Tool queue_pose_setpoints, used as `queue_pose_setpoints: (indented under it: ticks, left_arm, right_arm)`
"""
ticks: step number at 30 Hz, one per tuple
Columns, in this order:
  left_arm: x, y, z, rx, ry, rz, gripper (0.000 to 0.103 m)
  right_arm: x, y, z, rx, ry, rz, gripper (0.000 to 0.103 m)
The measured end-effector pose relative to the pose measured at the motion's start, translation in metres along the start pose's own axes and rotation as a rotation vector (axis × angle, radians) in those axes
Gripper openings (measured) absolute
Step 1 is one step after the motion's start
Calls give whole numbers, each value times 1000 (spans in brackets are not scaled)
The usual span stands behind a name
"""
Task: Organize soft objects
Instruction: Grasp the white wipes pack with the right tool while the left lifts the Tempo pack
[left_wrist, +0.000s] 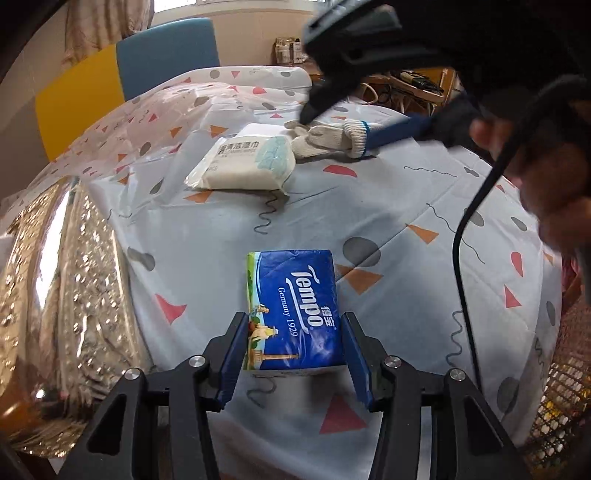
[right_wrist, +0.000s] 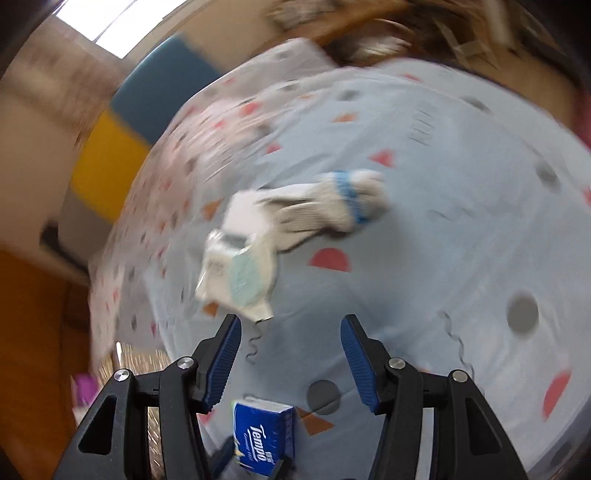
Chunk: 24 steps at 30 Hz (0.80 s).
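A blue Tempo tissue pack (left_wrist: 293, 310) sits between the blue pads of my left gripper (left_wrist: 293, 354), which is shut on it just above the patterned tablecloth (left_wrist: 388, 206). The same pack (right_wrist: 264, 435) shows at the bottom of the blurred right wrist view. Farther back lie a white wet-wipes pack (left_wrist: 243, 162) (right_wrist: 240, 273) and white knit gloves with a blue cuff (left_wrist: 328, 140) (right_wrist: 325, 206). My right gripper (right_wrist: 291, 354) stands open and empty above the cloth. In the left wrist view one of its black fingers (left_wrist: 325, 92) hangs over the gloves.
A shiny foil-lined bag (left_wrist: 55, 295) stands at the table's left edge. A woven basket (left_wrist: 565, 398) is at the lower right. A blue chair (left_wrist: 166, 55) and a yellow one (left_wrist: 77, 99) stand behind. A hand (left_wrist: 546, 177) and a black cable (left_wrist: 461, 258) fill the right side.
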<state>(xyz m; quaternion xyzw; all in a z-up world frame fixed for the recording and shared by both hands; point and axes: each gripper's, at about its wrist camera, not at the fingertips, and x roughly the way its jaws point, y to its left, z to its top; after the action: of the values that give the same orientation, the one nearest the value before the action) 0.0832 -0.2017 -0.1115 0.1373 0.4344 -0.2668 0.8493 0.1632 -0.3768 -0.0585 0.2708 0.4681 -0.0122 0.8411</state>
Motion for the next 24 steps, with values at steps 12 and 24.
queue_pose_setpoints:
  ticks: [12,24]
  left_arm:
    - [-3,1,-8,-5,-32,-19,51]
    - [-5,-1,-17,-2,-58,-20,51]
  right_arm:
    - [97,117,24,-852,159,-313,71]
    - [111,93,-2,-827,255,-349,54]
